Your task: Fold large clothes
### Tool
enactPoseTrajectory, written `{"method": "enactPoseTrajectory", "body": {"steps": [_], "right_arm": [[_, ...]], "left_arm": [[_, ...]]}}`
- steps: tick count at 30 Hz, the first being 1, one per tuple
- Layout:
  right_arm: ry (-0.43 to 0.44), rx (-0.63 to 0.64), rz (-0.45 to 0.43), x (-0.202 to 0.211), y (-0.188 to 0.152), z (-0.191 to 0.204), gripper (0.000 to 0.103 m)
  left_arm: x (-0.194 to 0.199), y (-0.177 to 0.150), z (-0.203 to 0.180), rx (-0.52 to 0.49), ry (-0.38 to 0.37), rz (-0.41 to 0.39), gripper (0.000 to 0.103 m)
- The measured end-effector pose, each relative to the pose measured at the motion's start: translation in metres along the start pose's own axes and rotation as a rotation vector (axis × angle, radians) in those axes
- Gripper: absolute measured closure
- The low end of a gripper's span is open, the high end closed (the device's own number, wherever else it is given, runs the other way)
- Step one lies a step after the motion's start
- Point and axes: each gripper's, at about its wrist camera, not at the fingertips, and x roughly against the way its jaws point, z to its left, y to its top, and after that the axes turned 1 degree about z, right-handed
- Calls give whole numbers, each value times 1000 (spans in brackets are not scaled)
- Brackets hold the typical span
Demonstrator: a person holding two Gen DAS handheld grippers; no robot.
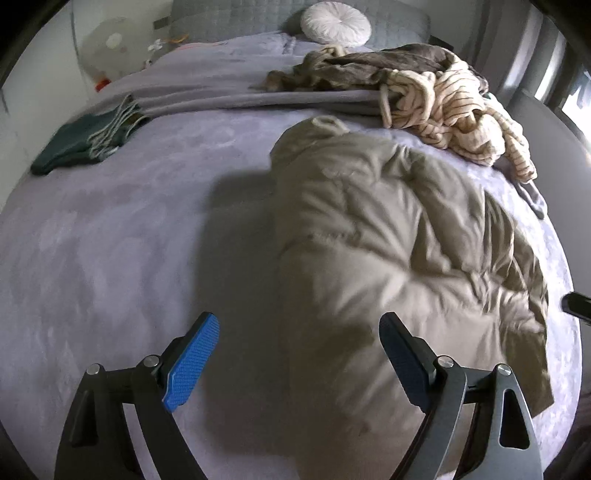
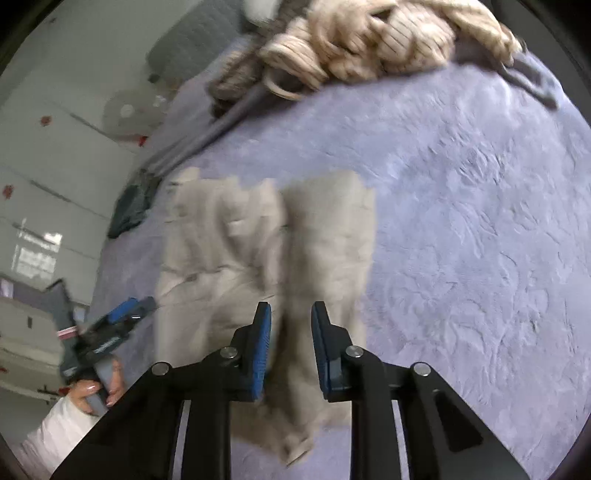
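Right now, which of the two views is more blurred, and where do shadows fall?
Right wrist view: strong motion blur, the beige garment and the striped clothes pile smeared; only the right gripper is sharp. Left wrist view: much clearer, slight softness on the garment; a dark shadow lies on the purple blanket to the garment's left. Both views bend at the edges from the fisheye.

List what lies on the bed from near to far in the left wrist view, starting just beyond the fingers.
Khaki garment → folded dark green garment → striped cream clothing heap → brown-grey crumpled garment → round white cushion at the headboard.
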Motion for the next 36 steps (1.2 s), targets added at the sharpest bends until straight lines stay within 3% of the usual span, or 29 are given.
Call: {"method": "enactPoseTrajectory", "body": {"steps": [4, 7, 12, 22, 25, 30, 33, 36], "right_arm": [[47, 73, 42, -6, -18, 40, 79], [-55, 140, 106, -35, -36, 54, 79], [-200, 131, 150, -74, -48, 22, 82], [-157, 26, 151, -103, -57, -26, 83], [-143, -11, 141, -85, -51, -22, 83], [-138, 62, -72, -34, -17, 9, 83], [-149, 61, -120, -49, 19, 20, 83], [-215, 1, -69, -94, 37, 6, 83]], "left_arm": [[-8, -19, -5, 2, 6, 29, 13], [-12, -25, -17, -12, 10, 25, 13], [-22, -28, -39, -40, -13, 30, 13], [-33, -36, -61, -65, -17, 42, 8], [-31, -33, -55, -53, -12, 47, 8], [-32, -30, -55, -55, -8, 55, 8], [-32, -30, -56, -52, 0, 58, 8], [-32, -30, -56, -49, -3, 58, 8]]}}
